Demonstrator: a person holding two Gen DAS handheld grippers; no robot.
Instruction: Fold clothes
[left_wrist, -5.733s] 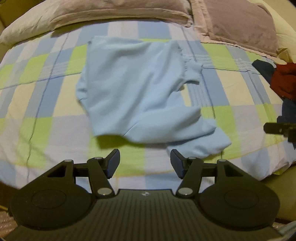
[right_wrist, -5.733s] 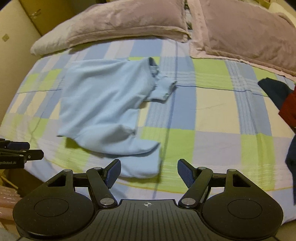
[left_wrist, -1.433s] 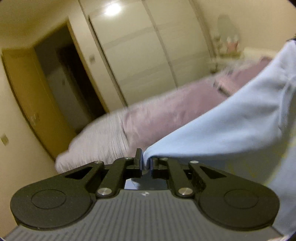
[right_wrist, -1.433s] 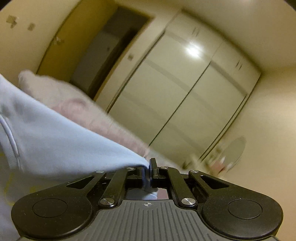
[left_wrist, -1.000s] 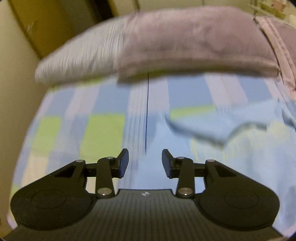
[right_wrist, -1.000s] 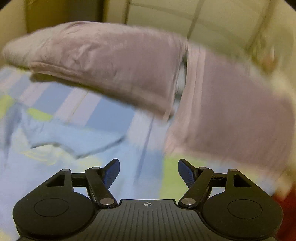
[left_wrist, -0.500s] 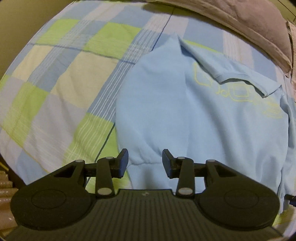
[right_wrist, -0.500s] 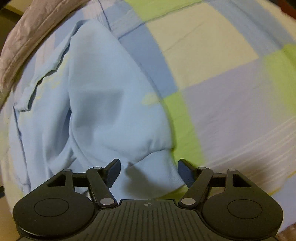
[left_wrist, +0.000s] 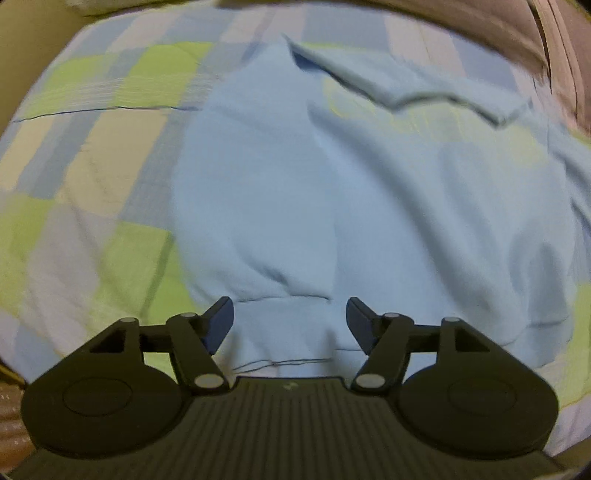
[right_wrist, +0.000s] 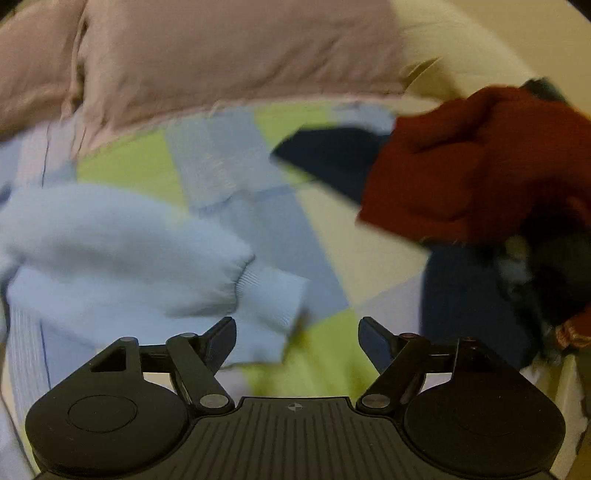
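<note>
Left wrist view: my left tool (left_wrist: 290, 319) points steeply down at the light blue sweatshirt (left_wrist: 369, 192), which lies spread on the bed.
Left tool state: its jaws have just been opening and now stand wide apart. The ribbed hem (left_wrist: 284, 332) of the sweatshirt lies below the gap, but the pads do not press on it, so I hold nothing.
Right tool state: my right tool (right_wrist: 297, 339) also has just opened its jaws wide. The ribbed cuff (right_wrist: 269, 299) of the sleeve (right_wrist: 122, 236) lies just in front of the left finger and is not gripped.
Hard to see: both pictures are blurred. A pale yellow print (left_wrist: 424, 118) on the chest of the sweatshirt cannot be read. A folded flap of the same fabric (left_wrist: 402, 85) covers a part of it. The right side of the sweatshirt is cut off by the edge of the left view.
Pile at right: a dark red garment (right_wrist: 476, 162) lies over navy cloth (right_wrist: 328, 155). More dark things under it I cannot tell apart.
Surface: a checked bedsheet (left_wrist: 99, 155) in green, blue, cream and lilac squares.
Room: mauve pillows (right_wrist: 229, 55) lie at the head of the bed, and behind them is something cream (right_wrist: 454, 40) that I cannot make out.
</note>
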